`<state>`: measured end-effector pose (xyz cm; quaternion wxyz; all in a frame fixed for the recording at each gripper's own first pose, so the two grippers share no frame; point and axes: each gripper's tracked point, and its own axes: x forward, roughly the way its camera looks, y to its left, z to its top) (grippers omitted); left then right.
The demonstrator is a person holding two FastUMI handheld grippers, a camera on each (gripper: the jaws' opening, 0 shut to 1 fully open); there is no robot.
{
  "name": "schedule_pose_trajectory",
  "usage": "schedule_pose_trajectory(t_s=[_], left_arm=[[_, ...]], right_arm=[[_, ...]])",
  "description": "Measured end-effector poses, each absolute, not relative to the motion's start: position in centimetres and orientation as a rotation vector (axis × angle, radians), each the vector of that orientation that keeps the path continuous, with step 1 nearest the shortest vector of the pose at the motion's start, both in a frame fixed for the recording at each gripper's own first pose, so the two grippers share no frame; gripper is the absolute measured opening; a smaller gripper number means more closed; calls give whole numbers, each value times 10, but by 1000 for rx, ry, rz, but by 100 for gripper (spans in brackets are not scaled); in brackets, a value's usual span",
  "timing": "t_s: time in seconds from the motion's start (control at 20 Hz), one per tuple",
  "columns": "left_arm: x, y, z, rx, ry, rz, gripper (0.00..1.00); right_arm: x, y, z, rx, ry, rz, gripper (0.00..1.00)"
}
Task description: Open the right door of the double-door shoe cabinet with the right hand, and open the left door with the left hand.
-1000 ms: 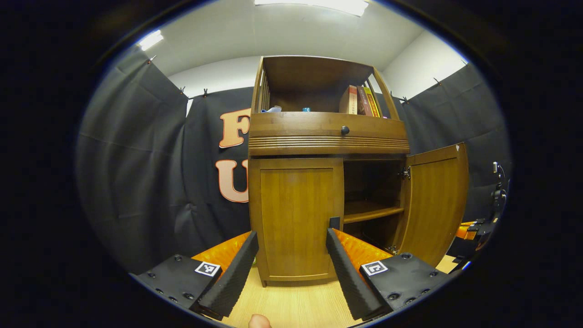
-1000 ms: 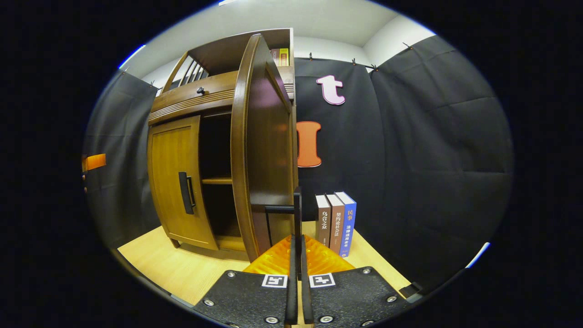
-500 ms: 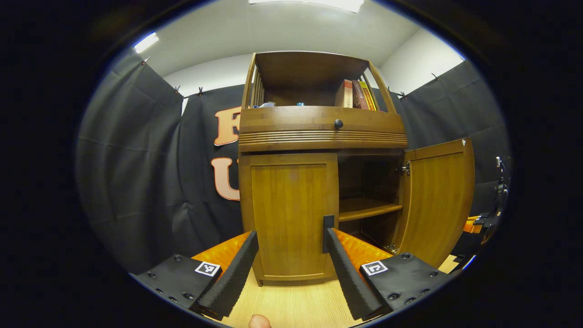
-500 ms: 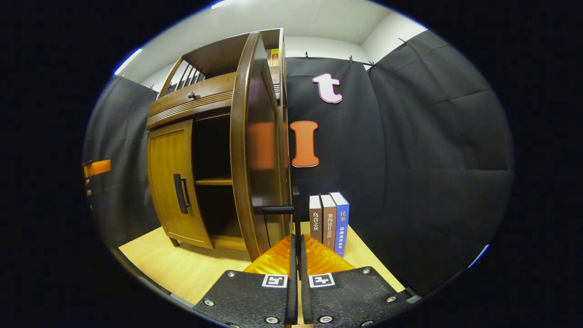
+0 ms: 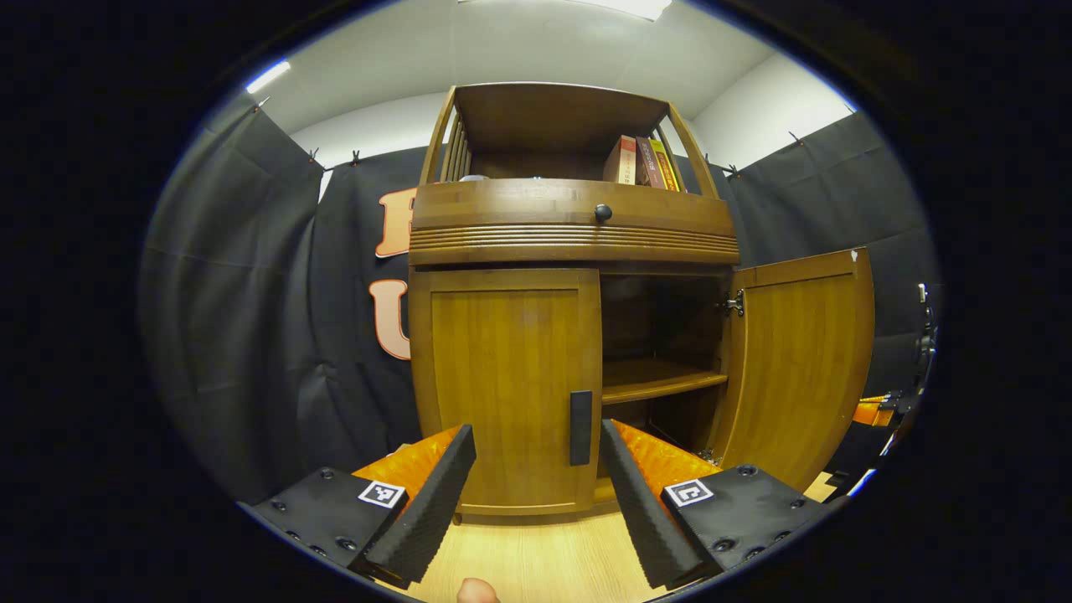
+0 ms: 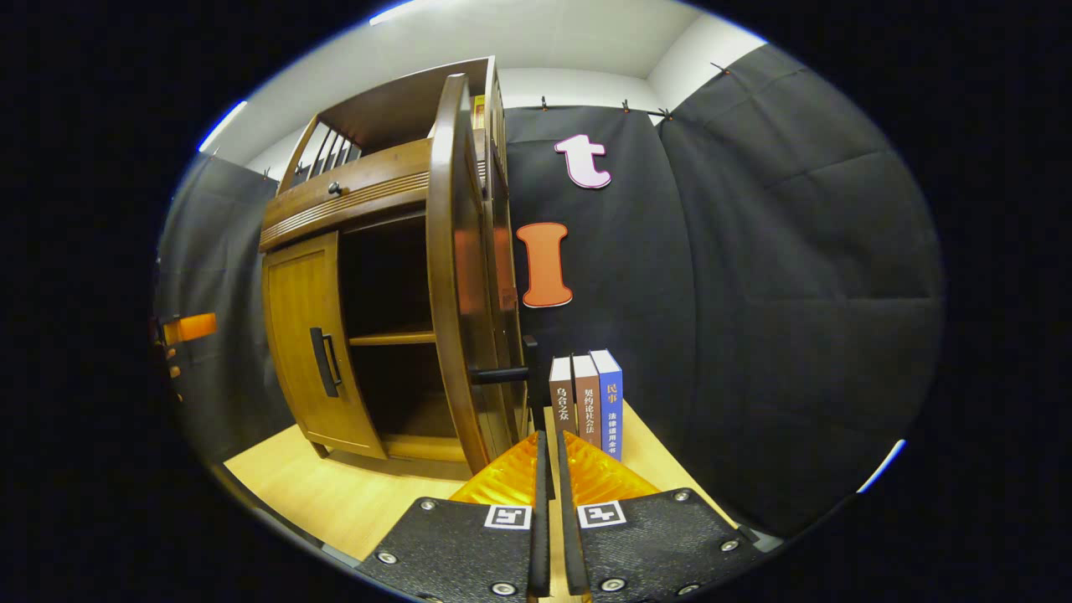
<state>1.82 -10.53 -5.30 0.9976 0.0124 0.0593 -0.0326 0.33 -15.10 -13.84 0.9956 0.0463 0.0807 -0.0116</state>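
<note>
Left gripper view: the left hand-held gripper (image 5: 532, 456) hangs spread wide and empty in front of the double-door shoe cabinet (image 5: 574, 234), its 2 fingers (image 5: 435, 481) flanking the lower part of the left door (image 5: 507, 389). That door sits closed, its dark handle (image 5: 580, 427) showing between the fingers, with no contact visible. The right door (image 5: 800, 360) stands swung out to the right, exposing a dark interior and 1 inner shelf (image 5: 662, 381). A drawer front with a round knob (image 5: 603, 213) runs above both doors, and several books (image 5: 641, 162) lean in the open top compartment. The cabinet rests on a pale wooden bench (image 5: 536, 561); a fingertip (image 5: 477, 590) shows at the bottom edge.

Right gripper view: the right hand-held gripper (image 6: 548, 469) is pinched narrow, its fingers all but touching, lined up with the right door handle (image 6: 502, 375), which juts from the right door (image 6: 465, 276) seen nearly edge-on. Whether the fingers actually clamp the handle cannot be told from here. The left door (image 6: 314, 343) with its handle (image 6: 322, 362) is closed at the cabinet's far side. 3 books (image 6: 586, 402) stand upright on the bench (image 6: 335, 494) just beside the open door, against the black booth wall (image 6: 754, 293).
</note>
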Motion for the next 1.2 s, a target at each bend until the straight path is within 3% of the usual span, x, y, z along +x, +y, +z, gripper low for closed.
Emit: schedule_pose_trajectory(t_s=[0.15, 0.2, 0.25, 0.3, 0.35, 0.4, 0.45, 0.5, 0.6, 0.65, 0.7, 0.75, 0.8, 0.85, 0.9, 1.05, 1.1, 1.15, 1.2], left_arm=[[27, -114, -61, 27, 121, -74, 98], [32, -118, -65, 28, 122, -78, 95], [36, -121, -68, 28, 123, -81, 95], [41, -125, -71, 29, 122, -88, 95], [48, -130, -77, 29, 125, -92, 95], [54, -133, -82, 27, 134, -95, 96], [59, -136, -88, 26, 141, -98, 96], [65, -139, -92, 25, 148, -100, 96], [80, -145, -102, 28, 157, -98, 96], [86, -147, -107, 31, 161, -94, 96], [93, -150, -111, 31, 163, -93, 97], [99, -153, -118, 31, 168, -96, 98], [106, -156, -121, 34, 171, -106, 96], [111, -158, -124, 36, 168, -114, 96], [119, -160, -127, 32, 168, -117, 96], [140, -165, -143, -14, 181, -131, 96], [147, -165, -148, -23, 186, -131, 96], [154, -166, -153, -25, 190, -135, 96], [160, -168, -156, -30, 189, -147, 96]], right_arm=[[-4, -157, -130, 67, 142, -57, 7], [-8, -157, -125, 66, 137, -62, 22], [-11, -157, -121, 65, 132, -69, 0], [-13, -157, -117, 64, 127, -71, 22], [-16, -155, -113, 61, 119, -74, 26], [-19, -154, -110, 52, 112, -79, 9], [-21, -155, -106, 48, 106, -83, 25], [-22, -154, -103, 52, 100, -83, 15], [-25, -152, -97, 72, 94, -79, 35], [-25, -151, -97, 73, 93, -81, 31], [-25, -153, -96, 66, 93, -84, 57], [-25, -153, -97, 54, 94, -87, 64], [-23, -153, -96, 43, 95, -91, 46], [-23, -154, -95, 37, 95, -94, 53], [-22, -153, -93, 37, 95, -95, 79], [-20, -156, -88, 37, 85, -116, 76], [-20, -157, -88, 33, 81, -122, 89], [-20, -158, -86, 33, 78, -125, 81], [-19, -159, -87, 33, 78, -130, 93]])
